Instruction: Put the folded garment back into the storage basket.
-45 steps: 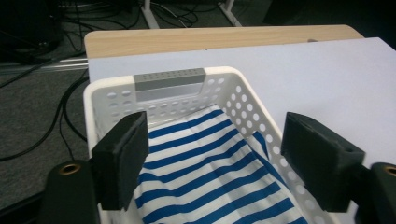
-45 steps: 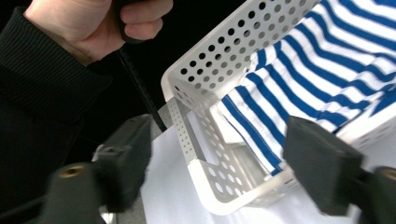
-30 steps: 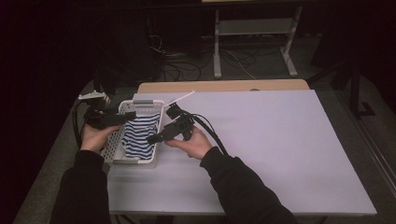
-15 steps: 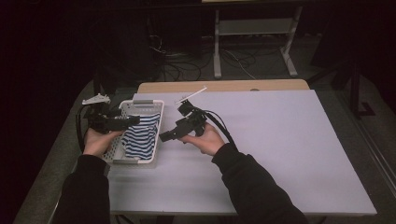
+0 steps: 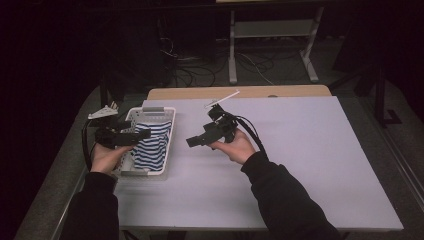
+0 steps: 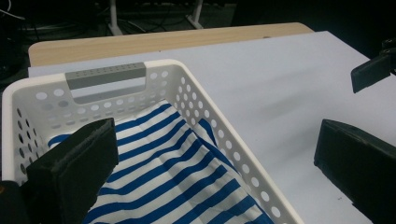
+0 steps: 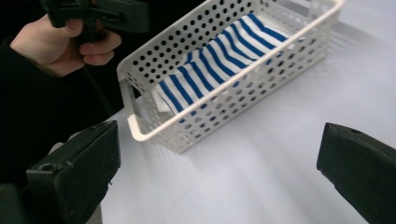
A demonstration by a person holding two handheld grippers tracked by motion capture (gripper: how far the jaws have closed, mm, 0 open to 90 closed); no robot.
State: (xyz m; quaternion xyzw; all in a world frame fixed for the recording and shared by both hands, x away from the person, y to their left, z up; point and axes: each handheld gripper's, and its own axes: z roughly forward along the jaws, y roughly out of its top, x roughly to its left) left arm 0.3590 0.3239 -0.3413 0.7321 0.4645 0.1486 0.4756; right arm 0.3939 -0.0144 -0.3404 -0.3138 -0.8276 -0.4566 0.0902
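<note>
Desk (image 5: 300,165) first, since it's the biggest thing here: pale lilac-grey top w/ a strip of bare wood along the far edge, and prob nothing on it apart from the basket. Room behind is dark, cables on the floor and a light metal stand, can't make out much else.

Basket (image 5: 131,114) is white perforated plastic w/ a grey handle bar at the far end, sitting at the left edge of the desk right in front of your left arm. The striped cloth (image 5: 150,145), blue and white, lies bunched down inside it below the rim, nothing hanging over the side that I can see. So imo the cloth is already where it belongs and that's why both your hands are off it.

Your left gripper (image 5: 142,134) hovers over the near-left part of the basket, pointing right across it; its jaws are wide apart w/ nothing between them, one above the cloth and the other out over the bare desk in the left gripper view. Your right gripper (image 5: 192,142) is held up off the desk just to the right of the basket, aimed back at it, jaws spread wide too and empty. Looks like a check-it-over pose tbh: both cams on the basket, neither tool touching it.
</note>
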